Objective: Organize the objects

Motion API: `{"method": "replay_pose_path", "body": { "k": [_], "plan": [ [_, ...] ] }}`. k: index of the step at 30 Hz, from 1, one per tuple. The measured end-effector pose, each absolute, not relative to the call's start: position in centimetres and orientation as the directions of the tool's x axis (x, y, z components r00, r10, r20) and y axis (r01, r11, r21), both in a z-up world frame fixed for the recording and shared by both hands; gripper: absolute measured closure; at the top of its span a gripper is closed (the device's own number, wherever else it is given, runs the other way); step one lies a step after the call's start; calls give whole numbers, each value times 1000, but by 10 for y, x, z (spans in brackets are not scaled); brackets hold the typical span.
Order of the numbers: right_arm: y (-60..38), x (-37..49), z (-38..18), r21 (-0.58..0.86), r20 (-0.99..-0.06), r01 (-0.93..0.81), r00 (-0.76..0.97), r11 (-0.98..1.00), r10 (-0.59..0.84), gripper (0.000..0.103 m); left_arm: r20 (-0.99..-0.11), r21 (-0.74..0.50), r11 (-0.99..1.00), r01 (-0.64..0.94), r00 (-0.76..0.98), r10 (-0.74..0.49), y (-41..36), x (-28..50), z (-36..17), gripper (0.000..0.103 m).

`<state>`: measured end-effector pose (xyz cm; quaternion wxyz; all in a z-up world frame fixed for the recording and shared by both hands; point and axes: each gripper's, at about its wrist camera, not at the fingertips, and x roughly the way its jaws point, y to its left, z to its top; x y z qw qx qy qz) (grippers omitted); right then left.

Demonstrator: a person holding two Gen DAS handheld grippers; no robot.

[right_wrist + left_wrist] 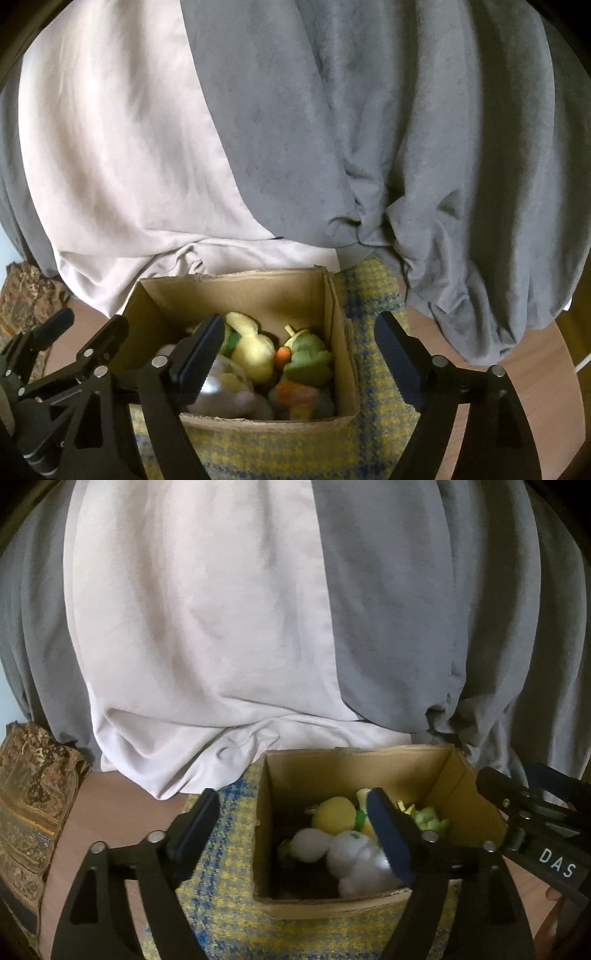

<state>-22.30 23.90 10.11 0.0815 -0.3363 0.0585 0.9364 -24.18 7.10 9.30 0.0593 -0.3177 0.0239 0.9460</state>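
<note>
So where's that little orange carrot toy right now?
The carrot toy sits inside the cardboard box, wedged between the yellow plush and the green plush, in the right wrist view.

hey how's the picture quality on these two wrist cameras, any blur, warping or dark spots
Left wrist view: heavy fisheye bending, black corners, soft focus on the toys in the cardboard box. Right wrist view: same warping, dim light, box interior shadowed, toys slightly blurred; the left tongs and right tongs look sharpest.

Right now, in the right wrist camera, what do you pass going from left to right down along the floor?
Patterned cushion → cardboard box of soft toys → yellow-and-blue mat → bare wooden floor.
</note>
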Motion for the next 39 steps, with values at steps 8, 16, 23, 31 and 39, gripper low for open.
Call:
{"method": "replay_pose_path", "body": {
  "k": [8,16,23,31,39],
  "plan": [
    [238,-213,104,53,-641,-205,-757,-977,124,15,-587,31,-997,-77,-808,44,63,-230,99,5],
    [233,-196,103,46,-651,-208,-748,-977,129,15,-585,30,-999,-40,-811,15,52,-210,99,2],
    [230,-173,101,51,-648,-215,-751,-975,132,12,-577,43,-999,-23,-817,-6,46,-186,100,0],
    [226,-144,102,46,-632,-221,-761,-974,143,11,-574,40,-999,-12,-819,-13,41,-161,101,0],
    [219,-119,101,36,-614,-223,-774,-974,154,11,-566,38,-999,-14,-825,-10,38,-134,98,0]
  ]
}}
